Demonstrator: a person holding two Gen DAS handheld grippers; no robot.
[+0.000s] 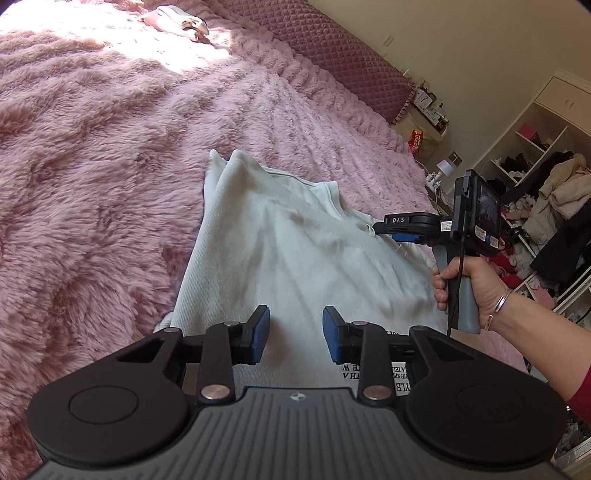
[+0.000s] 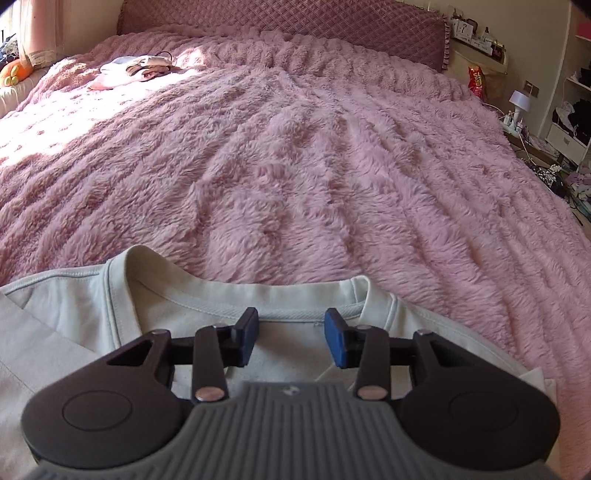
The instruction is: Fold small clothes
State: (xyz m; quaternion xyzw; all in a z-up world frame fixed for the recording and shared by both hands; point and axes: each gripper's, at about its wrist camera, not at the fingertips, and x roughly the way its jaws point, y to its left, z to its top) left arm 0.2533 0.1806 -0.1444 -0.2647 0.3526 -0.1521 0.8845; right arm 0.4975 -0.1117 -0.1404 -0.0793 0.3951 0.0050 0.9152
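Observation:
A white sweatshirt [image 1: 291,243] lies on the pink fluffy bedspread [image 1: 92,155], with black printed text near its lower edge. My left gripper [image 1: 295,334] is open and empty just above the garment's near part. The right gripper [image 1: 391,230] shows at the sweatshirt's right edge, held by a hand; its jaws are not clear from here. In the right wrist view the right gripper [image 2: 291,338] is open and empty, hovering over the sweatshirt's collar [image 2: 295,314], which faces the far side of the bedspread [image 2: 295,166].
A small pile of pale clothes [image 2: 136,68] lies far back left on the bed, also in the left wrist view [image 1: 177,20]. A quilted headboard [image 2: 295,22] runs along the far side. Shelves with clothes [image 1: 535,192] and a small lamp [image 2: 519,101] stand right of the bed.

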